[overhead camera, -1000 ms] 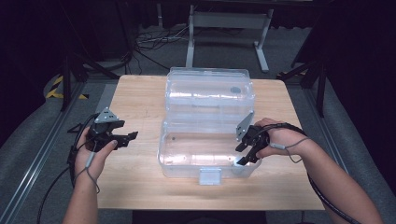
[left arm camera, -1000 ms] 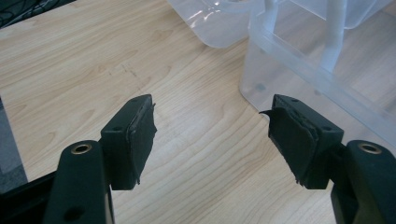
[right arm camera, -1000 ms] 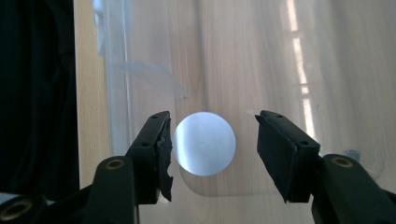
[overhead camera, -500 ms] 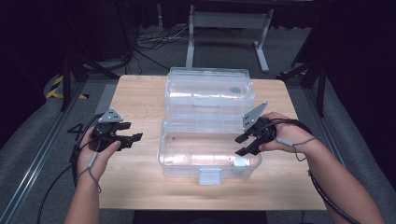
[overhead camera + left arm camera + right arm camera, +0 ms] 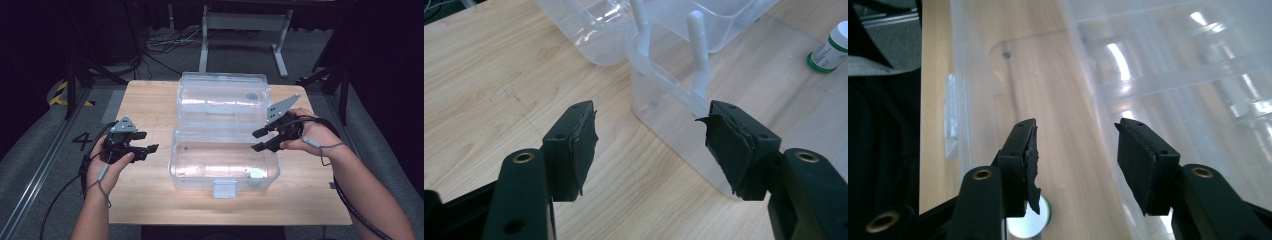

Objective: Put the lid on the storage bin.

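Hovering above the clear storage box (image 5: 223, 167) at mid-desk, right gripper (image 5: 259, 140) half-open, jaws just closing, empty; left gripper (image 5: 152, 149) wide, empty.

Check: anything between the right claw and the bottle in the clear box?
Nothing visible. The box is open, lid folded back; the bottle sits on its floor, just under the open right claw.

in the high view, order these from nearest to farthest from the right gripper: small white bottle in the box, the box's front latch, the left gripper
1. small white bottle, inside the clear box just below the right gripper.
2. front latch, at the middle of the box's near wall.
3. left gripper, across the box on the left side of the table.
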A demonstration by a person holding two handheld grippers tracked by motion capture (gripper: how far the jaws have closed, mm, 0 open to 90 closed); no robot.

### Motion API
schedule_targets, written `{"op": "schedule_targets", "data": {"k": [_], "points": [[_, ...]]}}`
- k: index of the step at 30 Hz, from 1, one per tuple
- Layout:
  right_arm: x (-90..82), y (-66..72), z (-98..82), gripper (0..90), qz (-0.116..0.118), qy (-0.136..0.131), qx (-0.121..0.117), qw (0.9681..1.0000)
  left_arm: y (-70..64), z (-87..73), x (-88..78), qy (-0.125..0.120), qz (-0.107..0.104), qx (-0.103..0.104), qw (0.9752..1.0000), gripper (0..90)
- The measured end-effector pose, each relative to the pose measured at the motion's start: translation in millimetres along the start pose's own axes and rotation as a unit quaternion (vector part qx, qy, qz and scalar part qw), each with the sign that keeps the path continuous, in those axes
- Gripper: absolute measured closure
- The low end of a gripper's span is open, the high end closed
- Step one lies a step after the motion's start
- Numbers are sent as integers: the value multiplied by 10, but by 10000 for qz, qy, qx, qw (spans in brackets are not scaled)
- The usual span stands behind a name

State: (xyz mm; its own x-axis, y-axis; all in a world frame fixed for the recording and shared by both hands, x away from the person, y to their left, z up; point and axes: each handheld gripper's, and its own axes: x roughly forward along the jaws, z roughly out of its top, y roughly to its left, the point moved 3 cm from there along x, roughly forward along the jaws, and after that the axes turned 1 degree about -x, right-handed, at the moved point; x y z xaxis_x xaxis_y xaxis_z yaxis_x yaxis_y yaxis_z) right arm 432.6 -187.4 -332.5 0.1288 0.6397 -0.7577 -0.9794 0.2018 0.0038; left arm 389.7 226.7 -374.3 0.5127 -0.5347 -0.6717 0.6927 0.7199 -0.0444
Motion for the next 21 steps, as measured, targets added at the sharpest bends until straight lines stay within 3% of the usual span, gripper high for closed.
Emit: {"op": "schedule_targets", "data": {"k": [6,11,15,21], "points": [[-107,-101,103,540,-177,-324,120,9992,1,-29,-9,23,16,-47,10000,374],[-152,-223,216,552,-343,-608,279,9972,-46,-26,-49,-68,-130,-54,9999,381],[-138,-339,315,552,-468,-774,343,9953,-140,7,-51,-90,-261,93,9996,383],[-79,-444,386,556,-522,-770,426,9947,-253,47,-50,-89,-389,247,9989,387]]}}
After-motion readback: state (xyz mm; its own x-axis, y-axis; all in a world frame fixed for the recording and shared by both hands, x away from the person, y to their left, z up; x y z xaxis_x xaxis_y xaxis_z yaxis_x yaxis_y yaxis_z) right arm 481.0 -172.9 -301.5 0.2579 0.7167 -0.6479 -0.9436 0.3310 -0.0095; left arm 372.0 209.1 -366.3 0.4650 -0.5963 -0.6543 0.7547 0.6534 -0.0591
